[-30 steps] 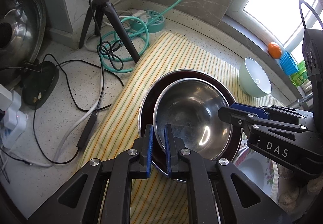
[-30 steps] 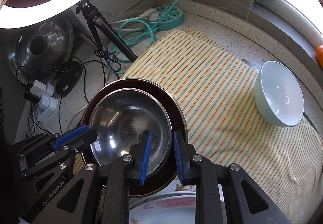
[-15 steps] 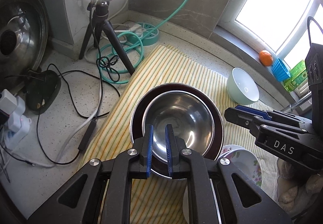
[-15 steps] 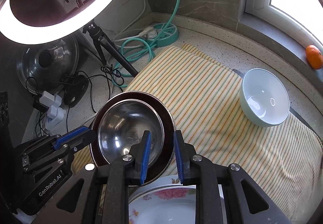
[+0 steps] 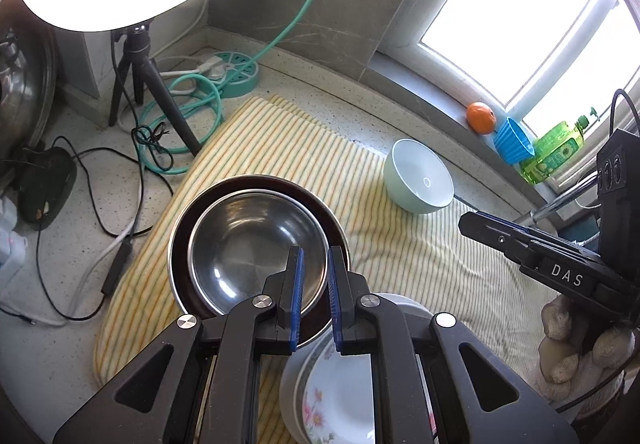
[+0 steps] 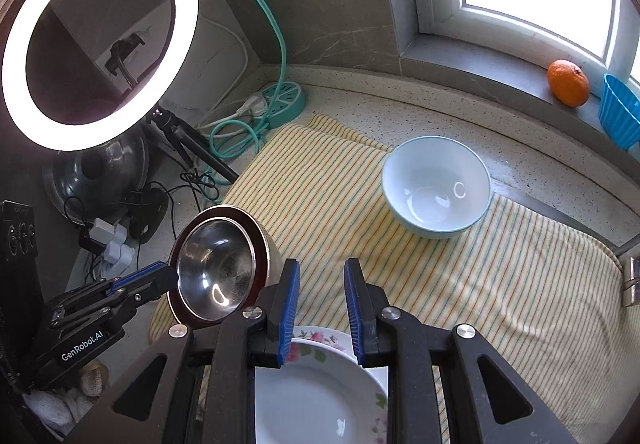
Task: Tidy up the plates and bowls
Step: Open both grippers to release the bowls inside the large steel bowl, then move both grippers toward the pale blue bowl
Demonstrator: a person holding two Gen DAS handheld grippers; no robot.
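You see a yellow cloth point(image 6: 460, 284) with thin green and orange stripes; a pale blue bowl point(image 6: 436, 186); a white plate point(image 6: 320, 396) with pink flowers; an orange fruit point(image 6: 568, 83).

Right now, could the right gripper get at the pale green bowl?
Probably yes. The right gripper is open and empty, and the pale green bowl stands alone ahead of it on the striped cloth, with nothing between them.

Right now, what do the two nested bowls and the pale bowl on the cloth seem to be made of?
Inner nested bowl: polished steel, by its mirror-like glints. Outer bowl: metal wall with a dark, glossy lining, possibly enamel. Pale green bowl: glazed ceramic, judging by its smooth gloss and thick rim, though melamine is possible.
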